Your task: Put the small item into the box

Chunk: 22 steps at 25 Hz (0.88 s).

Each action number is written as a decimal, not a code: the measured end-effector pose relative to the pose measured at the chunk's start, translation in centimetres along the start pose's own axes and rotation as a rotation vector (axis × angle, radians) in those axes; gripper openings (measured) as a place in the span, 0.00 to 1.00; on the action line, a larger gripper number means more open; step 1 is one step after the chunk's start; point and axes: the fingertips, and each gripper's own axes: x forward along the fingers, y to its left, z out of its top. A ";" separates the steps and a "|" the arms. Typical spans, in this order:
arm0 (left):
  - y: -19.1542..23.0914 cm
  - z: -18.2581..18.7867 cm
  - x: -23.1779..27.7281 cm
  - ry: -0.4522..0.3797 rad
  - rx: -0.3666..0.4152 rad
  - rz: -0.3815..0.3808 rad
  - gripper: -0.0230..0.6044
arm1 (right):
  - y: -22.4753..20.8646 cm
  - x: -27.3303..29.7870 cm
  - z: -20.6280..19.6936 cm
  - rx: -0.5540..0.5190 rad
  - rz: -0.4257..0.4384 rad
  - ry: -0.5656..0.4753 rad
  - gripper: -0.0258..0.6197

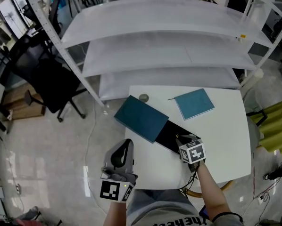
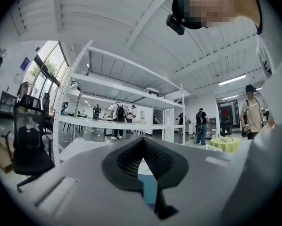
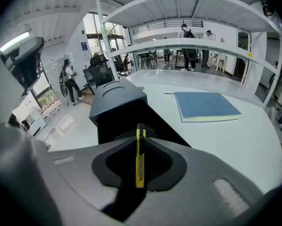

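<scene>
A dark teal box (image 1: pixel 141 118) lies on the white table (image 1: pixel 226 140), its black inner part (image 1: pixel 168 134) showing on the side toward me. My right gripper (image 1: pixel 182 139) hovers at that black part's near end, shut on a slim yellow utility knife (image 3: pixel 140 155) held upright between the jaws. In the right gripper view the box (image 3: pixel 116 106) stands just beyond the knife. My left gripper (image 1: pixel 126 145) hangs off the table's left edge above the floor, fingers pressed together with nothing between them. In its own view the left gripper (image 2: pixel 143 142) points up at the shelving.
A teal notebook (image 1: pixel 194 103) lies at the table's far right, also seen as the notebook (image 3: pixel 206 106). A small grey disc (image 1: pixel 144 97) sits near the far edge. A white shelf rack (image 1: pixel 164 46) stands behind the table, a black office chair (image 1: pixel 46 79) to the left.
</scene>
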 end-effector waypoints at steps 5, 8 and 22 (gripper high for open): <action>0.7 0.0 -0.5 0.005 0.002 0.025 0.06 | 0.1 1.1 -0.2 -0.023 -0.006 0.053 0.13; 1.1 -0.2 -0.9 0.013 0.001 0.039 0.06 | 0.1 1.7 -0.6 -0.029 -0.011 0.086 0.13; 2.5 -0.7 -1.8 0.020 -0.006 0.073 0.06 | -0.7 3.2 -1.6 -0.021 -0.068 0.156 0.13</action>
